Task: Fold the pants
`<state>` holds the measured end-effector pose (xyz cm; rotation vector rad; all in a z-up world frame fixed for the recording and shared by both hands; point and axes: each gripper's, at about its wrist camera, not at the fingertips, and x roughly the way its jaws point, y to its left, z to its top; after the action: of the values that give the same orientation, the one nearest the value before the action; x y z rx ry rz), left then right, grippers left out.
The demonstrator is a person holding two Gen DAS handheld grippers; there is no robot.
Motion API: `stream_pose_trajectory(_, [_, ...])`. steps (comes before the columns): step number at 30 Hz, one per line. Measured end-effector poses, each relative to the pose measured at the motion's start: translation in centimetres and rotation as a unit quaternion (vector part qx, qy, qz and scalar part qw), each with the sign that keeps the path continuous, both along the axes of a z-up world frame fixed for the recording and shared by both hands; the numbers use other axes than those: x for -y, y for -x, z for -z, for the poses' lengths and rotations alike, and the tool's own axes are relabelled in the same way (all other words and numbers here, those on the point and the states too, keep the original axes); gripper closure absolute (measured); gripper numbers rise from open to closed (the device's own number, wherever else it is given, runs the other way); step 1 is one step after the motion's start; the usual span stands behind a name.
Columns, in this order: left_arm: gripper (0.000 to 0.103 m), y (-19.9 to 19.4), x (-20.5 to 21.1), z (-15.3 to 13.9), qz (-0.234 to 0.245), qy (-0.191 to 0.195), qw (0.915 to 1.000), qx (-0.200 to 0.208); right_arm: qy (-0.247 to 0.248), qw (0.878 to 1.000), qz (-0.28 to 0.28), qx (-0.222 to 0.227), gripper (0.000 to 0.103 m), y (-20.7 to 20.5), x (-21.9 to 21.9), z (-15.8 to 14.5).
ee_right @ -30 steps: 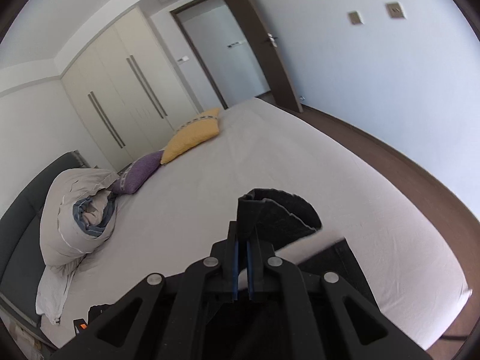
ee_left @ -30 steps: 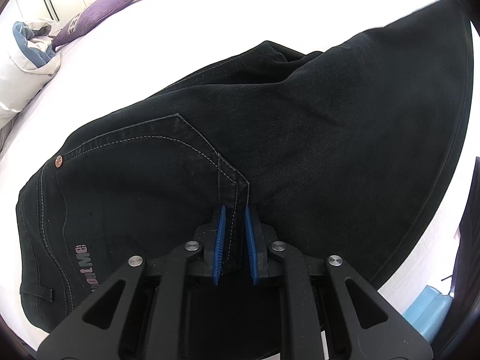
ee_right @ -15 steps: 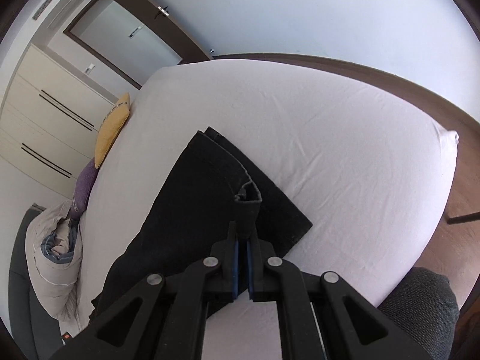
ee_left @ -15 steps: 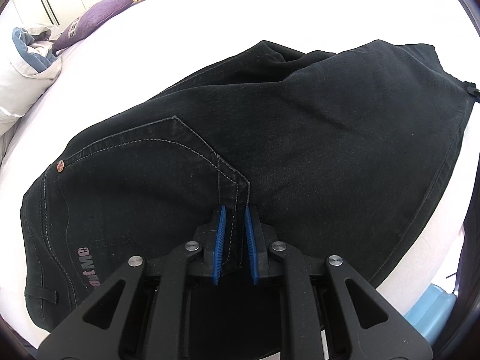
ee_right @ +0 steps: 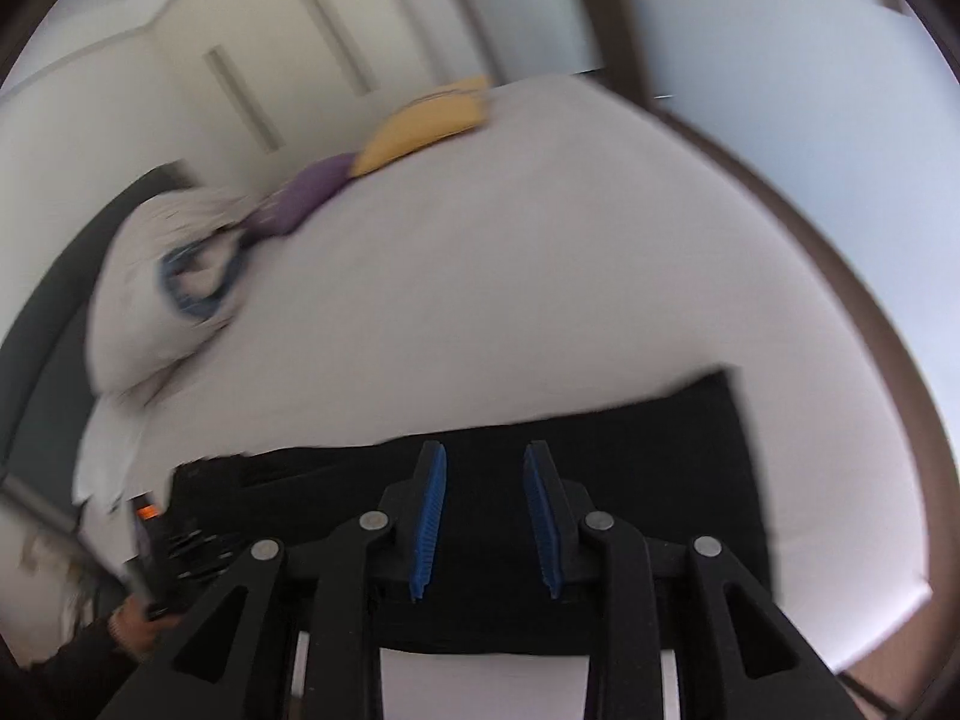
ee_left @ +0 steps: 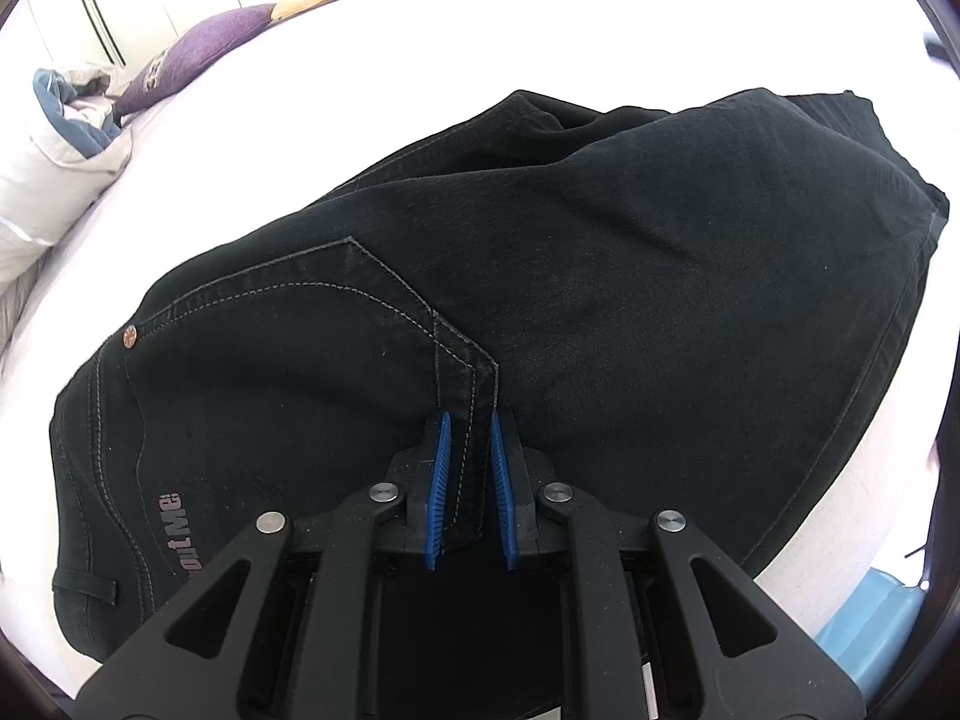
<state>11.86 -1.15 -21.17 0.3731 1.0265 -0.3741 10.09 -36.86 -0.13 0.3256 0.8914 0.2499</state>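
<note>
Black pants [ee_left: 630, 276] lie folded on the white bed [ee_left: 420, 60], legs doubled over the seat with its back pocket and copper rivet. My left gripper [ee_left: 467, 426] is shut on a stitched fold of the pants near the pocket corner. In the blurred right wrist view the same pants [ee_right: 660, 438] lie flat as a dark band across the bed [ee_right: 540, 240]. My right gripper [ee_right: 485, 456] hovers over them with its jaws opening and no cloth pinched between the blue pads.
A yellow pillow [ee_right: 432, 123], a purple pillow [ee_right: 306, 192] and a bundled duvet [ee_right: 162, 294] lie at the head of the bed. Wardrobe doors [ee_right: 300, 48] stand behind. A person's hand [ee_right: 129, 621] grips the left tool. A blue object [ee_left: 870, 612] sits beside the bed.
The right gripper carried the leg end over, laid it on the pants, let go and drew back with jaws parting. The left gripper kept its grip and stayed put.
</note>
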Motion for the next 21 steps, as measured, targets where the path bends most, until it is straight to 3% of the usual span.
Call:
stream_pose_trajectory(2, [0.089,0.4,0.2,0.1,0.001,-0.001,1.0,0.004,0.042,0.989,-0.141,0.007,0.072,-3.9,-7.3,-0.3])
stream_pose_trajectory(5, [0.089,0.6,0.1,0.1,-0.002,0.009,1.0,0.001,0.149,0.933,-0.326,0.042,0.072,-6.5,-17.5,1.0])
stream_pose_trajectory(8, [0.089,0.8,-0.1,0.0,0.0,0.017,0.9999,-0.002,0.218,0.887,-0.407,0.016,0.072,-8.2,-23.3,4.4])
stream_pose_trajectory(10, [0.089,1.0,-0.1,-0.1,0.003,0.018,0.9998,0.0,0.243,0.866,-0.437,0.006,0.073,-8.8,-25.4,6.4])
stream_pose_trajectory(17, [0.089,1.5,-0.5,0.0,0.004,0.026,0.9996,0.003,0.28,0.823,-0.493,-0.031,0.074,-9.5,-27.5,9.8])
stream_pose_trajectory(21, [0.089,1.5,-0.9,-0.1,0.006,0.029,0.9996,0.004,0.282,0.826,-0.485,-0.055,0.074,-10.8,-27.7,11.5])
